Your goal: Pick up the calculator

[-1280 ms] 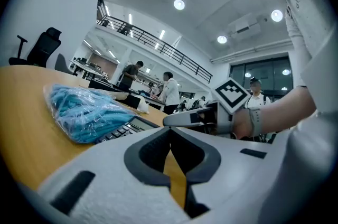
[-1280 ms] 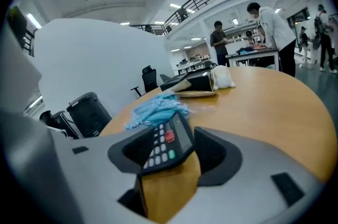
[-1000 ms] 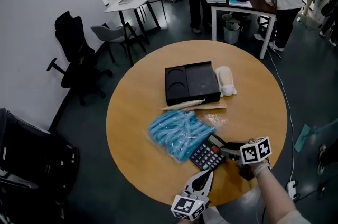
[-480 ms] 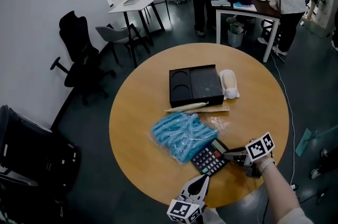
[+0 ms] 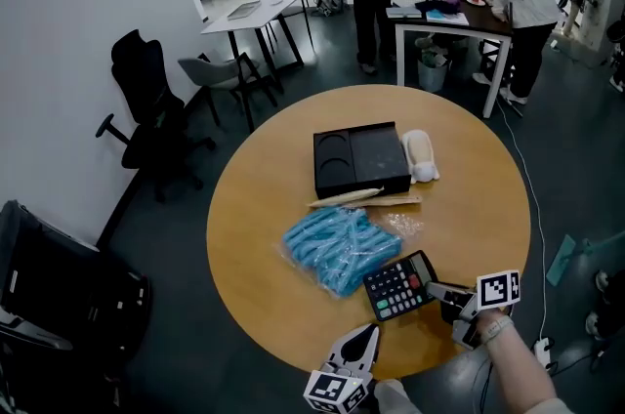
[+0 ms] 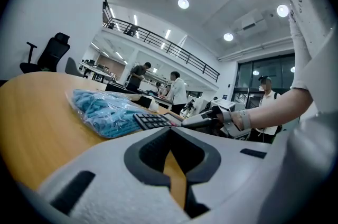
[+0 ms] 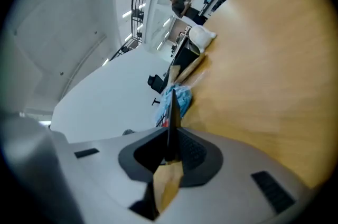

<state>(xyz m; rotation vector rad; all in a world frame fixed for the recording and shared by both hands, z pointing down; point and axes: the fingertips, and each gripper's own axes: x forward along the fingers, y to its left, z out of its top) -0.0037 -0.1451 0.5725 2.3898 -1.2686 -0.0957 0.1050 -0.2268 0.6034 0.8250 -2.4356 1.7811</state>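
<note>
The black calculator [image 5: 398,286] with coloured keys is tilted above the round wooden table [image 5: 254,236], near its front edge. My right gripper [image 5: 437,289] grips the calculator's right end, its jaws closing with the thin body clamped between them. In the right gripper view the calculator [image 7: 171,106] stands edge-on in that gripper [image 7: 170,136]. My left gripper [image 5: 366,336] hovers at the table's front edge, shut and empty. In the left gripper view its tips [image 6: 170,130] meet, and the calculator [image 6: 150,121] shows beyond them.
A clear bag of blue items [image 5: 337,246] lies just left of the calculator. Behind it are wooden sticks [image 5: 361,198], a black tray [image 5: 359,158] and a white soft object [image 5: 420,153]. Office chairs stand at the left, and people stand by desks at the back.
The right gripper's jaws closed on the calculator and rolled. The calculator came away from the blue bag, rose and tilted. The left gripper shifted slightly.
</note>
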